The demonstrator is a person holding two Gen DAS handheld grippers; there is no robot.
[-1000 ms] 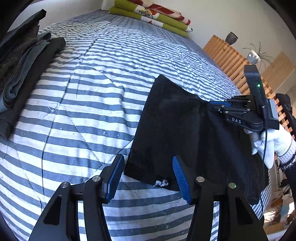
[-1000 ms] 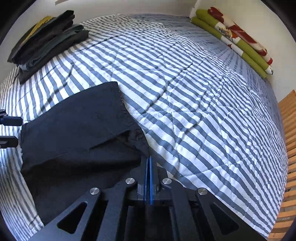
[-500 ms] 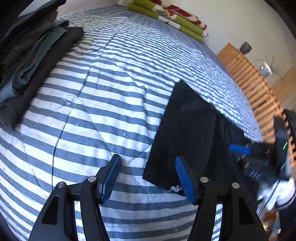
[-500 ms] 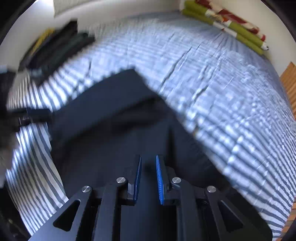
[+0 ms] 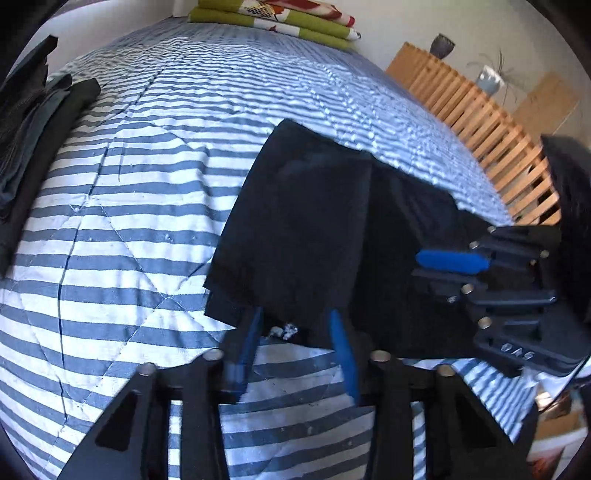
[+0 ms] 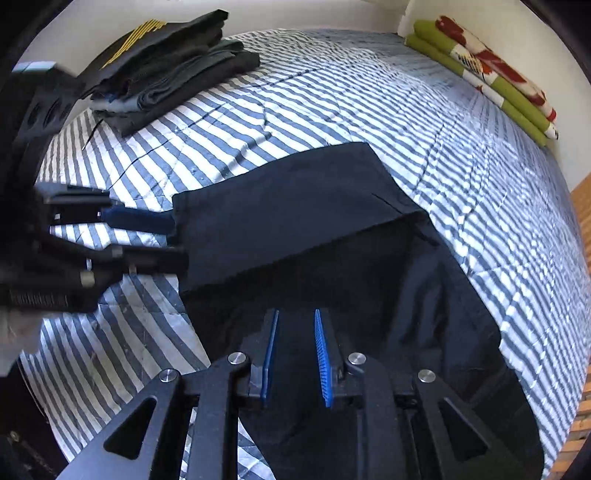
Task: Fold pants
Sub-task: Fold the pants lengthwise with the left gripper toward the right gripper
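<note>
Pants (image 5: pixel 295 236), black, lie on the striped bedspread (image 5: pixel 129 206) in my left wrist view, one layer turned over another. My left gripper (image 5: pixel 295 343) sits at their near edge with its jaws apart, the blue pads on either side of a small white tag; I cannot tell whether they touch the cloth. My right gripper (image 5: pixel 448 260) reaches over the pants from the right. A stack of dark clothes (image 5: pixel 29 122) lies at the far left, a folded green blanket (image 5: pixel 280 18) at the bed's far end.

From the right wrist, my right gripper (image 6: pixel 295 350) hovers over the pants (image 6: pixel 288 214), jaws apart and empty. The left gripper (image 6: pixel 147 236) meets the folded edge from the left.
</note>
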